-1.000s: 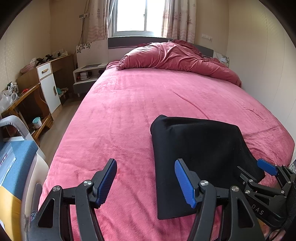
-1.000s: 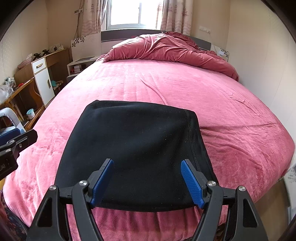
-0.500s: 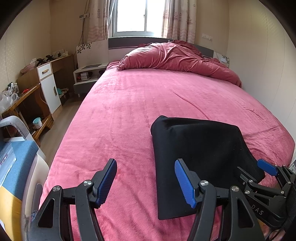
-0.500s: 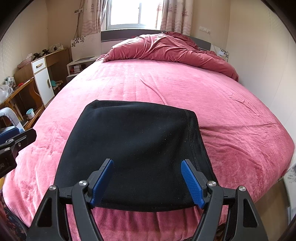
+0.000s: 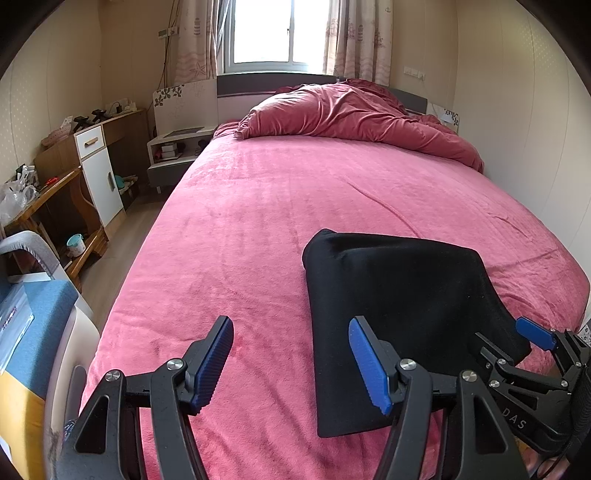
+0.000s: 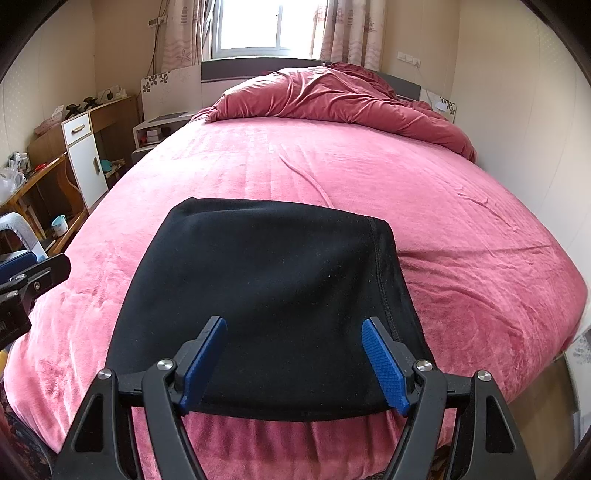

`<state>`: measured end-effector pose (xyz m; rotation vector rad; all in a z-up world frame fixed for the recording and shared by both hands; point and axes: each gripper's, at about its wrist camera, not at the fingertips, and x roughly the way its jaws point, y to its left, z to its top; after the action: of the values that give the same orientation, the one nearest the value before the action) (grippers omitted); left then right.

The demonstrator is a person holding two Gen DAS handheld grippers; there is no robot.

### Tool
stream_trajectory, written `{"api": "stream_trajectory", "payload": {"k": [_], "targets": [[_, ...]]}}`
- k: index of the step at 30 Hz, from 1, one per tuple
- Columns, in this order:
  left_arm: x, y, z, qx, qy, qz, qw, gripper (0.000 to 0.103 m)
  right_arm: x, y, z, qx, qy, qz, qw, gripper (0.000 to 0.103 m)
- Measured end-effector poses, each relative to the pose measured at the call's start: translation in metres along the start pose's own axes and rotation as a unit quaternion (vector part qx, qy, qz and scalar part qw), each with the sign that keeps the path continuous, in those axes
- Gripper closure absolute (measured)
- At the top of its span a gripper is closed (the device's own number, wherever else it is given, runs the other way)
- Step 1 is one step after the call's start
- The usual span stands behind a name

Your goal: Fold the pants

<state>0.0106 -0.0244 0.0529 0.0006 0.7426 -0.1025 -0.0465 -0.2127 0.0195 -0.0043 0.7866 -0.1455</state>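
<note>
The black pants (image 5: 399, 314) (image 6: 273, 288) lie folded into a flat rectangle near the foot of the pink bed (image 5: 258, 221) (image 6: 461, 258). My left gripper (image 5: 291, 358) hovers open above the bedspread, just left of the pants' left edge, with nothing between its blue pads. My right gripper (image 6: 295, 358) stands open above the near edge of the pants, its pads apart and not pressing the cloth. The right gripper (image 5: 535, 339) also shows at the lower right of the left wrist view.
A crumpled red duvet (image 5: 351, 114) is heaped at the head of the bed under the window (image 5: 262, 33). A desk with a white cabinet (image 5: 99, 166) and a bedside table (image 5: 173, 147) line the left wall. A blue-topped object (image 5: 26, 332) stands near left.
</note>
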Motion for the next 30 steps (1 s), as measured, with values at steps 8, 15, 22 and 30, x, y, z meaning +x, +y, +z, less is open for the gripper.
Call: {"api": "stream_trajectory", "payload": {"k": [8,15,22,30], "targets": [[0.0022,0.0008,-0.0006,-0.001,0.005,0.001,1.0,0.037,0.0012,-0.0008,-0.0007,0.0,0.002,-0.001,1.0,0.026],[0.0046,0.0006,-0.0014,0.002,0.01,0.0,1.0,0.037,0.0033,-0.0018,-0.0022,0.0,0.003,-0.001,1.0,0.025],[0.0077,-0.0019,-0.0031,0.005,0.015,-0.003,0.9999,0.037,0.0053,-0.0025,-0.0029,0.001,0.005,-0.001,1.0,0.025],[0.0057,-0.0031,-0.0052,0.007,-0.002,-0.007,1.0,0.039,0.0087,-0.0032,-0.0046,0.003,0.011,-0.002,1.0,0.024]]}}
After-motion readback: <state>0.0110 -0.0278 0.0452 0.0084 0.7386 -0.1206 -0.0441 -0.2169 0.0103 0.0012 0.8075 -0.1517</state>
